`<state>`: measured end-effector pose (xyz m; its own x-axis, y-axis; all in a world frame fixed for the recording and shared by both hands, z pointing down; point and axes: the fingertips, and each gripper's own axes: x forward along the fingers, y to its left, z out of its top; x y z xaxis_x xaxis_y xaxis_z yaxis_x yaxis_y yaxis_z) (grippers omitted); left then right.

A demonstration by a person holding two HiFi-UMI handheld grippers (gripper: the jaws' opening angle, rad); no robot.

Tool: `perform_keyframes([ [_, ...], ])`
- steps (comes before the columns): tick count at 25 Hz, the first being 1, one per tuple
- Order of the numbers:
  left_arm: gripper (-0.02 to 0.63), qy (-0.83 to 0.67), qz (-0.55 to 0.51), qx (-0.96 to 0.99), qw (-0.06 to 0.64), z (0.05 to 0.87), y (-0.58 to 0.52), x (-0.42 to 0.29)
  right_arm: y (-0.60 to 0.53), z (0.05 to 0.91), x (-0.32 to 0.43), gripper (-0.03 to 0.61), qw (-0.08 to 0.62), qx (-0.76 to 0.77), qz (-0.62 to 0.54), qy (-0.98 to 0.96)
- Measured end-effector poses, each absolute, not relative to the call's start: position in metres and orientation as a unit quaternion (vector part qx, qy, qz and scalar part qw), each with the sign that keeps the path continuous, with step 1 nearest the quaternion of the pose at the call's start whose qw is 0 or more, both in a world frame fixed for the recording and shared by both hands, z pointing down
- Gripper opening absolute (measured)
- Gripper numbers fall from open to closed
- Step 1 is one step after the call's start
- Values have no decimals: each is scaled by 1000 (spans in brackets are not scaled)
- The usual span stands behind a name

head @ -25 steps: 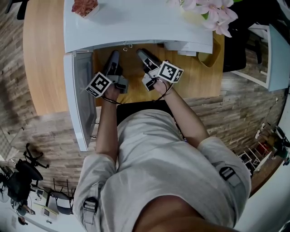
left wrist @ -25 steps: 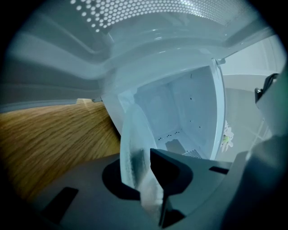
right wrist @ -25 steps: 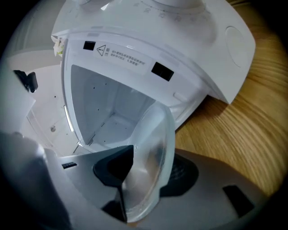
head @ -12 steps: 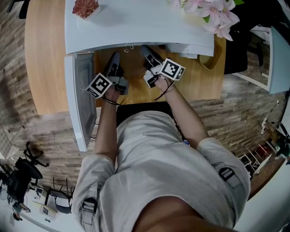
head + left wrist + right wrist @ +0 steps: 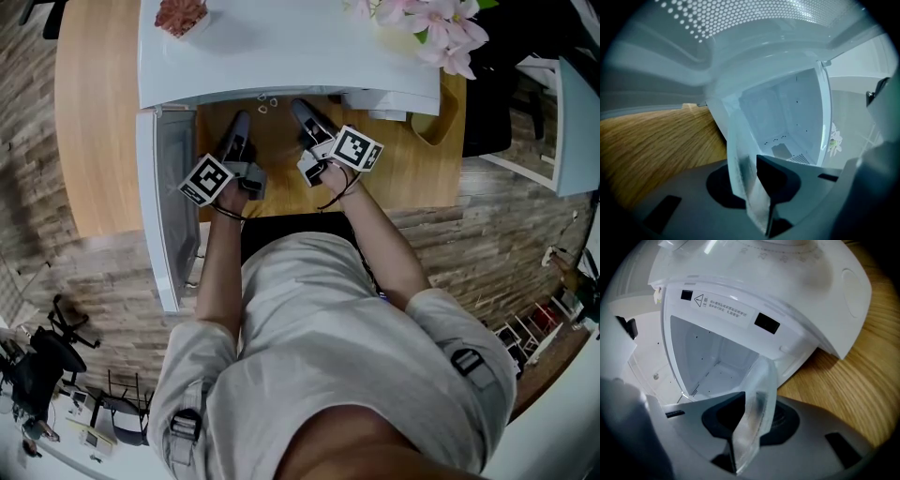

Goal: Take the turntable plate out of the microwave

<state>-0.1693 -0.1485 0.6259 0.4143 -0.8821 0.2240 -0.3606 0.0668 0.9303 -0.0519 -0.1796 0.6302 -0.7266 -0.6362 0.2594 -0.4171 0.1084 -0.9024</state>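
Torso: light shirt, bent forward over both outstretched forearms, low in the head view.
Left hand [image 5: 230, 192]: forearm straight ahead, wrist just behind the marker cube [image 5: 205, 177], close beside the open microwave door [image 5: 164, 206].
Right hand [image 5: 333, 173]: forearm angled slightly inward, marker cube [image 5: 354, 148] on top.
Left gripper [image 5: 239, 120]: pointing a little below level toward the opening, jaws partly closed and pressing on the glass rim of the turntable plate [image 5: 745, 187].
Right gripper [image 5: 302, 108]: same slight downward tilt, jaws just been closing, now clamped on the opposite rim of the turntable plate [image 5: 757, 418].
Turntable plate: clear glass, held on edge between both grips, in front of the open cavity [image 5: 712, 357]; reach into the cavity not possible to tell.
Surface: wooden table [image 5: 94, 112] under the white microwave [image 5: 281, 47].
On the microwave top: small dish with reddish content [image 5: 178, 14], pink flowers [image 5: 441, 28].
Room: plank floor [image 5: 56, 272], black office chair [image 5: 47, 361] at the lower left.
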Motion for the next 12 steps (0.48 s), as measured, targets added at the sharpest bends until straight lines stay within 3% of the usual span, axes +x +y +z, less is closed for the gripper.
perform_keyframes([
  [12, 80, -484, -231, 642, 548, 630, -133, -165, -163, 631, -47, 91, 93, -362, -563, 737],
])
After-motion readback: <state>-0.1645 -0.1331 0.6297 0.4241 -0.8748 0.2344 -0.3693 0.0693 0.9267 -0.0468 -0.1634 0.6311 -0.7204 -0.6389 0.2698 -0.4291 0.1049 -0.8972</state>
